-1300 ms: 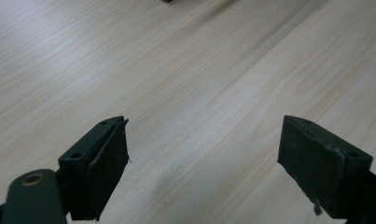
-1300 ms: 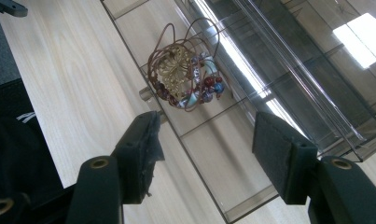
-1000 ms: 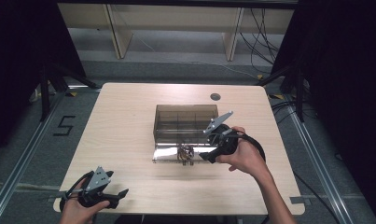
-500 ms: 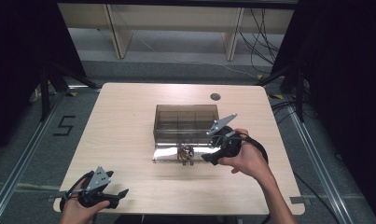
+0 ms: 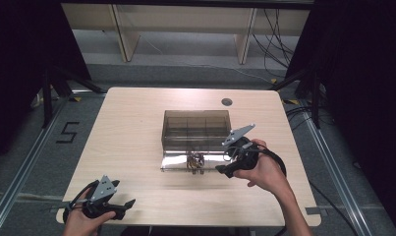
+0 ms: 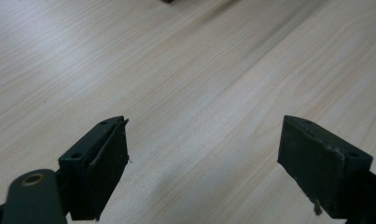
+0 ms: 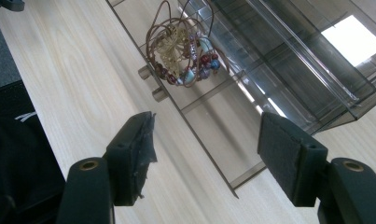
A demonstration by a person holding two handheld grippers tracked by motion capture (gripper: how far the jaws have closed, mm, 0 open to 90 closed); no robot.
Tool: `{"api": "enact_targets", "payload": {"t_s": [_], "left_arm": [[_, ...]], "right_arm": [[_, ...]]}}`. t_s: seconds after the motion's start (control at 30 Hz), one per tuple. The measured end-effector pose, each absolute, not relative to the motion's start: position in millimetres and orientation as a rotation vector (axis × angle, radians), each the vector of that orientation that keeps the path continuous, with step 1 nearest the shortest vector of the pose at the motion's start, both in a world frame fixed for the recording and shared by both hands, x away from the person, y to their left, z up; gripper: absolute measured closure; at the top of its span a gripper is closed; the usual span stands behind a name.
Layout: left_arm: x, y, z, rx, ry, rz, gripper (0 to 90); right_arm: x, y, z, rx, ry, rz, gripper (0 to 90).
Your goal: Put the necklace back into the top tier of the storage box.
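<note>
Since a second ago your right claw (image 7: 204, 158) has widened, nothing between its jaws, and drifted slightly off the box. Beaded bracelet (image 5: 196, 160) lies on the open lid (image 5: 178, 164) at 6 o'clock of the organizer box (image 5: 196, 127). Left claw (image 6: 204, 163) apart, idle on bench (image 5: 136, 123). Approach low, straddle the beads, close gently.

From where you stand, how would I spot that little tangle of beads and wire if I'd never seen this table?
Find the smoky see-through box in the middle of the wooden table. Its lid lies open flat on the side nearest the person, and the beaded wire bracelet sits on that lid near two small knobs. It is the one colourful thing there: coiled brown wire, red and pale blue beads, a gold leaf-like charm.
</note>
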State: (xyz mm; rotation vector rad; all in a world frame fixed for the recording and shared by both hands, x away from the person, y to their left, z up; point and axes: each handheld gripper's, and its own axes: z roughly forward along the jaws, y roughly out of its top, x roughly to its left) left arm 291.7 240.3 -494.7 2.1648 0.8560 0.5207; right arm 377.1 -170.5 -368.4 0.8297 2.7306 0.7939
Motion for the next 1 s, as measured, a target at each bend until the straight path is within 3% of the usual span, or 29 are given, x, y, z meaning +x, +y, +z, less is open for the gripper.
{"api": "enact_targets", "payload": {"t_s": [1.0], "left_arm": [[291,240,-495,2.154,0.866,0.521,15.7]], "right_arm": [[357,-188,-381,0.86,2.685,0.827,29.6]]}}
